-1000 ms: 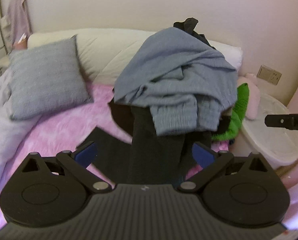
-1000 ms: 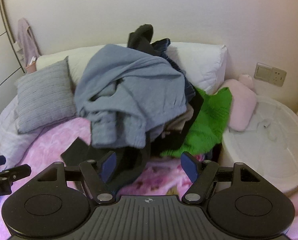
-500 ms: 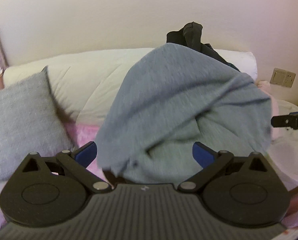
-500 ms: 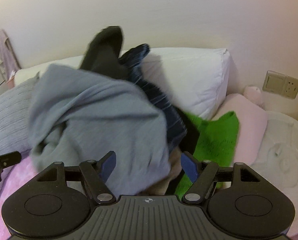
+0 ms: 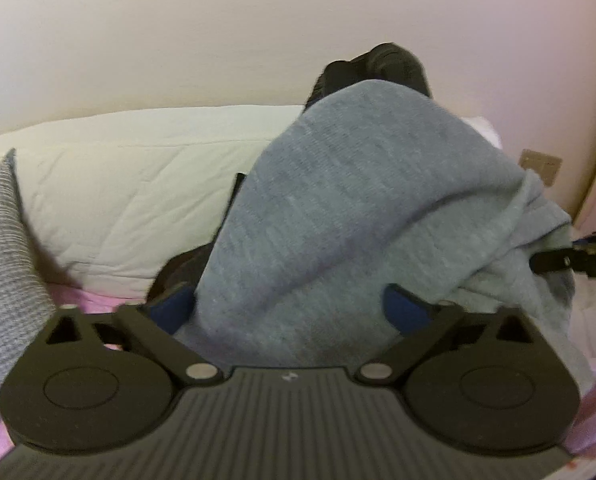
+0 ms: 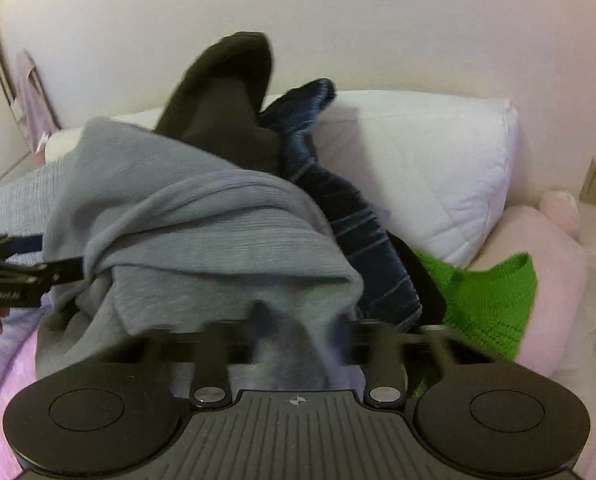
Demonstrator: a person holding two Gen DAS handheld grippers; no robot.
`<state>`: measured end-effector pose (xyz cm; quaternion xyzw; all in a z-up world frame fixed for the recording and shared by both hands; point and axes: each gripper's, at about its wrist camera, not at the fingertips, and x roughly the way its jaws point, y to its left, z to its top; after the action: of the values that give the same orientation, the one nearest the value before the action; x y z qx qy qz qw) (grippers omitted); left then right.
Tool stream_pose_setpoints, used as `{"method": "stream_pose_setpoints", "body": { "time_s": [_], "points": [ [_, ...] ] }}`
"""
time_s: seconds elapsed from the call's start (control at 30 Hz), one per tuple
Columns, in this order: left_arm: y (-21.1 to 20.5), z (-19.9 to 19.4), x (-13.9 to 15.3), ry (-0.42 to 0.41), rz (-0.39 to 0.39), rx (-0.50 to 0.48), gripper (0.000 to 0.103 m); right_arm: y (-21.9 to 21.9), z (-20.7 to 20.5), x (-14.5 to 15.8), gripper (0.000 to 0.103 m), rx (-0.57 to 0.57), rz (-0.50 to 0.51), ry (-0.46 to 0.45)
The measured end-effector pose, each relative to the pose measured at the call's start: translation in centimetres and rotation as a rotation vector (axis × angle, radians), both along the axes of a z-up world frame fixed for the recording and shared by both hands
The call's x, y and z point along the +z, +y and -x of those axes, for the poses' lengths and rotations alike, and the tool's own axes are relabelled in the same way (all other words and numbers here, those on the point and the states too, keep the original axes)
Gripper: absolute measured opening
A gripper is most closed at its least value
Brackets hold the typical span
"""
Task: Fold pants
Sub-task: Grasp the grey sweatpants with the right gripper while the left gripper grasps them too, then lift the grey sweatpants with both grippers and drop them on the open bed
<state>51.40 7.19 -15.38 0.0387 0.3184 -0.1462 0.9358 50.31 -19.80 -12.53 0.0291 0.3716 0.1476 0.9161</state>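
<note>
The grey pants (image 5: 357, 208) lie crumpled on top of a heap of clothes on the bed and fill most of both views. My left gripper (image 5: 288, 306) has its blue pads either side of a thick bulge of the grey fabric, and its jaws are closing. My right gripper (image 6: 298, 320) is blurred, with its fingers drawn together and shut on a fold of the grey pants (image 6: 202, 216). Each gripper shows at the edge of the other's view, the left gripper (image 6: 26, 276) and the right gripper (image 5: 569, 264).
Under and behind the pants are a black garment (image 6: 226, 100), a dark blue striped garment (image 6: 353, 216) and a green knit (image 6: 485, 292). A white pillow (image 6: 425, 160) leans on the wall. A grey cushion (image 5: 2, 260) sits left on the pink bedspread (image 5: 98, 300).
Both grippers have moved forward and down into the clothes heap, so the grey pants now fill the views. The right gripper's fingers have shut on the fabric. The left pads have come in slightly.
</note>
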Motion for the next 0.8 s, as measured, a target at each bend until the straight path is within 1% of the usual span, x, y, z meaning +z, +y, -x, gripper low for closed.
{"method": "stream_pose_setpoints", "body": {
  "time_s": [0.03, 0.07, 0.1, 0.13, 0.17, 0.27, 0.33, 0.37, 0.43, 0.5, 0.57, 0.6, 0.67, 0.7, 0.73, 0.77, 0.8],
  "points": [
    [0.0, 0.2, 0.4, 0.000, 0.012, -0.016, 0.067, 0.2, 0.5, 0.5, 0.004, 0.001, 0.008, -0.021],
    [-0.1, 0.7, 0.6, -0.013, 0.001, -0.005, 0.054, 0.4, 0.7, 1.0, 0.004, 0.001, 0.008, -0.036],
    [-0.2, 1.2, 0.8, -0.024, -0.021, 0.005, 0.046, 0.5, 1.2, 1.6, 0.004, -0.001, 0.004, -0.056],
    [-0.1, 1.8, 0.9, -0.033, -0.039, 0.014, 0.031, 0.7, 1.6, 2.2, 0.004, 0.003, -0.003, -0.071],
    [0.0, 2.4, 1.2, -0.040, -0.040, 0.027, 0.022, 0.9, 2.0, 2.8, 0.004, 0.013, -0.016, -0.091],
    [1.1, 5.2, 2.8, -0.065, 0.021, 0.070, 0.016, 2.2, 4.0, 5.4, 0.004, 0.070, -0.040, -0.192],
    [1.4, 7.7, 4.3, -0.099, 0.036, 0.099, 0.015, 3.7, 5.4, 7.7, 0.004, 0.135, -0.070, -0.271],
    [1.7, 9.5, 5.2, -0.115, 0.046, 0.119, 0.014, 4.2, 5.9, 8.5, 0.004, 0.160, -0.085, -0.300],
    [2.6, 13.0, 6.8, -0.142, 0.085, 0.171, 0.014, 5.7, 7.6, 10.8, 0.004, 0.234, -0.128, -0.389],
    [3.8, 17.6, 8.7, -0.178, 0.155, 0.243, 0.014, 7.7, 9.7, 13.4, 0.004, 0.340, -0.180, -0.480],
    [4.6, 22.5, 10.7, -0.230, 0.194, 0.317, 0.014, 9.7, 11.9, 16.1, 0.004, 0.454, -0.262, -0.541],
    [5.0, 25.8, 11.9, -0.262, 0.203, 0.364, 0.014, 10.6, 12.9, 17.2, 0.004, 0.510, -0.303, -0.559],
    [5.2, 30.6, 14.0, -0.313, 0.209, 0.439, 0.013, 12.8, 15.2, 19.3, 0.004, 0.632, -0.380, -0.583],
    [5.3, 33.8, 15.2, -0.340, 0.219, 0.487, 0.013, 14.4, 16.8, 20.6, 0.004, 0.717, -0.429, -0.587],
    [5.2, 36.6, 16.2, -0.366, 0.219, 0.527, 0.013, 15.5, 17.9, 21.4, 0.004, 0.767, -0.469, -0.587],
    [4.8, 39.5, 17.3, -0.397, 0.204, 0.564, 0.013, 16.8, 19.3, 22.3, 0.004, 0.832, -0.521, -0.582],
    [4.4, 42.6, 18.4, -0.427, 0.185, 0.609, 0.013, 18.5, 21.0, 23.4, 0.004, 0.921, -0.571, -0.569]
  ]
}}
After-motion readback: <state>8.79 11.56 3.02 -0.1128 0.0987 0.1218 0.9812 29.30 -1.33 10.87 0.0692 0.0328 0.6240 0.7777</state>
